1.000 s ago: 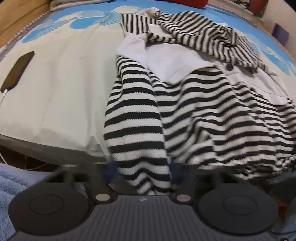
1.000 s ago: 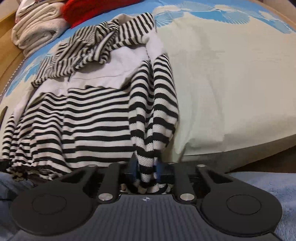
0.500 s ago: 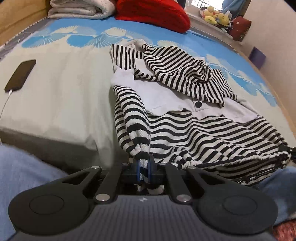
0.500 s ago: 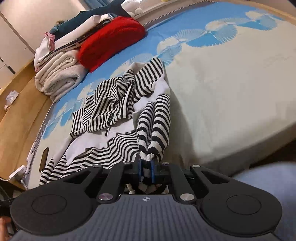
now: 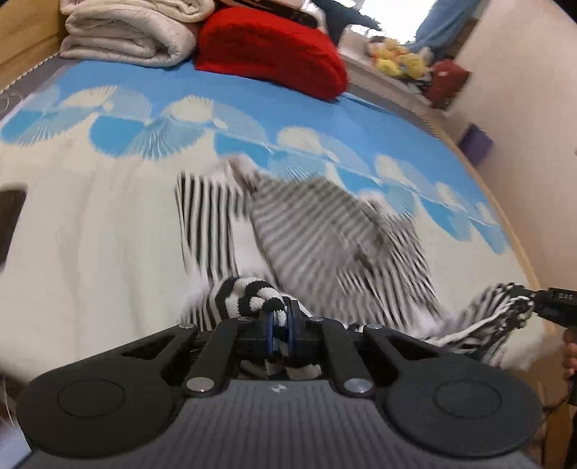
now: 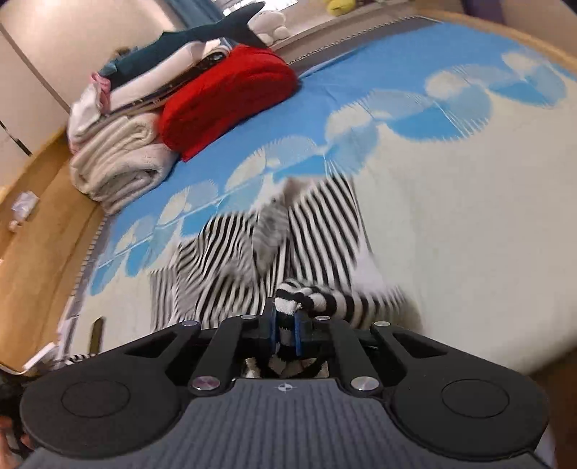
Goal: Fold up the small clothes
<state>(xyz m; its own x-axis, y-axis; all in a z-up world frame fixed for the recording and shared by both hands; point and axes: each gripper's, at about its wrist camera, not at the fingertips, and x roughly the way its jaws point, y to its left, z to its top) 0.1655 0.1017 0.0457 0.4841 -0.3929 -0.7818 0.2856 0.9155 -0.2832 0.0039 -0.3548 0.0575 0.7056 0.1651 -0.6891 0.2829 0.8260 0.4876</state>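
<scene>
A black-and-white striped hooded top lies spread on the bed and is blurred by motion; it also shows in the right wrist view. My left gripper is shut on a bunched striped sleeve end, held above the garment. My right gripper is shut on the other striped sleeve end. In the left wrist view the right gripper's tip shows at the far right, with striped cloth hanging from it.
The bed has a cream and blue fan-patterned cover. At its head lie a red cushion and folded cream blankets. A dark phone lies at the left. A wooden floor runs beside the bed.
Both grippers have risen and moved forward over the bed, carrying the sleeve ends towards the hood. The top now lies farther ahead and lower in both views.
</scene>
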